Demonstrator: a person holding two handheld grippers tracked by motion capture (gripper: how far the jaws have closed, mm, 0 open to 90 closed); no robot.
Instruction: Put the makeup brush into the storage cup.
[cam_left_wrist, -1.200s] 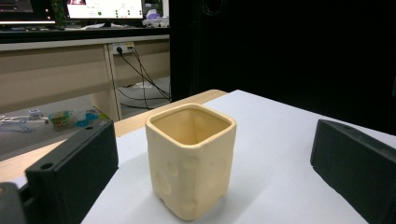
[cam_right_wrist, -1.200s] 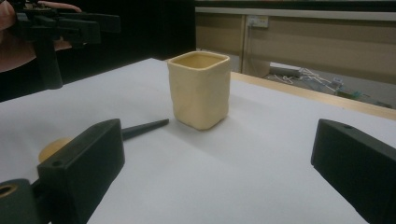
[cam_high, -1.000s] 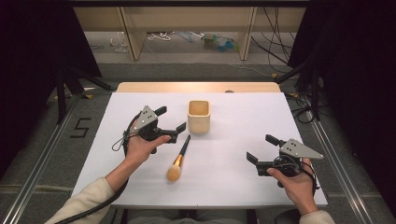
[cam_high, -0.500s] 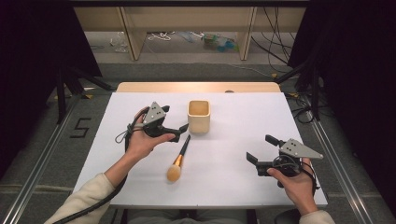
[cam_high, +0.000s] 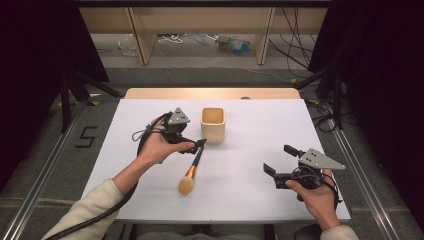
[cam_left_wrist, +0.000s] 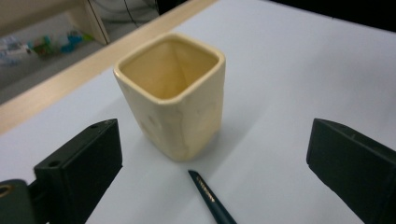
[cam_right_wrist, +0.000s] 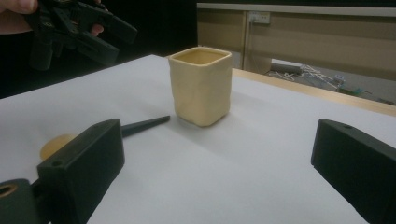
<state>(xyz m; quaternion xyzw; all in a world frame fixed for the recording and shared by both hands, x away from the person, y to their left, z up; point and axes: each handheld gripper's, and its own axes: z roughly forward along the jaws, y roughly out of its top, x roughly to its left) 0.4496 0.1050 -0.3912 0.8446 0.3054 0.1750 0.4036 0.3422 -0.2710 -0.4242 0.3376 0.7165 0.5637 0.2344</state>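
A cream square cup (cam_high: 213, 125) stands upright at the middle of the white table (cam_high: 250, 200). A makeup brush (cam_high: 192, 165) with a dark handle and tan head lies in front of it, handle end toward the cup. My left gripper (cam_high: 192, 137) hovers open just left of the cup, above the handle end; its jaws have just been closing a little with nothing gripped. Its own view faces the cup (cam_left_wrist: 177, 107), with the handle tip (cam_left_wrist: 210, 198) low between the jaws. My right gripper (cam_high: 280, 160) rests open at the front right, with the cup (cam_right_wrist: 201, 88) and brush (cam_right_wrist: 142, 124) ahead of it.
A wooden strip (cam_high: 210, 93) borders the table's far edge. Beyond it stand shelf legs, with cables and clutter on the floor (cam_high: 230, 45). Metal rails (cam_high: 45, 170) run along both sides of the table. Black curtains hang at left and right.
My left hand has moved right toward the cup and risen slightly, so its jaws now hang over the brush's handle end. The right hand has stayed put.
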